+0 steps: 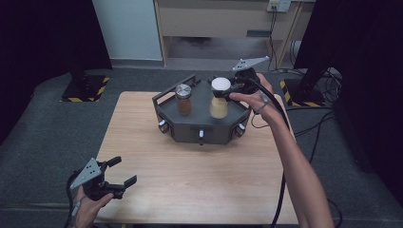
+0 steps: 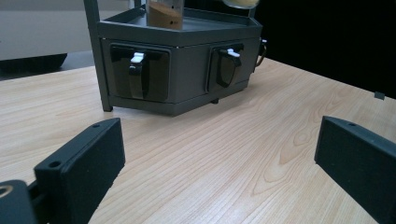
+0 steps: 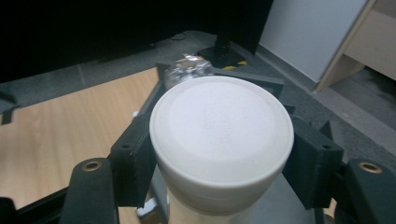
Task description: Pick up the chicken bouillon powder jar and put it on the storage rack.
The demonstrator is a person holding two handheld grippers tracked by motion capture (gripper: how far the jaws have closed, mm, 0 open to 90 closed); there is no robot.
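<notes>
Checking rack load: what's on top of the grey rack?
On the grey rack stand two jars: a foil-lidded jar of brown powder and a white-lidded jar gripped by the right gripper. Their bases are hidden by the rim.

"Can you read any words or numbers here?"

"No. The white lid [image 3: 222, 135] in the middle of the right gripper view has some faint raised marks on top, but they are too blurry to read."

"What about the jar with brown stuff [image 2: 164, 13] at the top of the left gripper view?"

"It has a small dark spot on it, too tiny to read. The yellow and black stripes [image 1: 85, 88] on the floor, upper left of the high view, are just stripes."
</notes>
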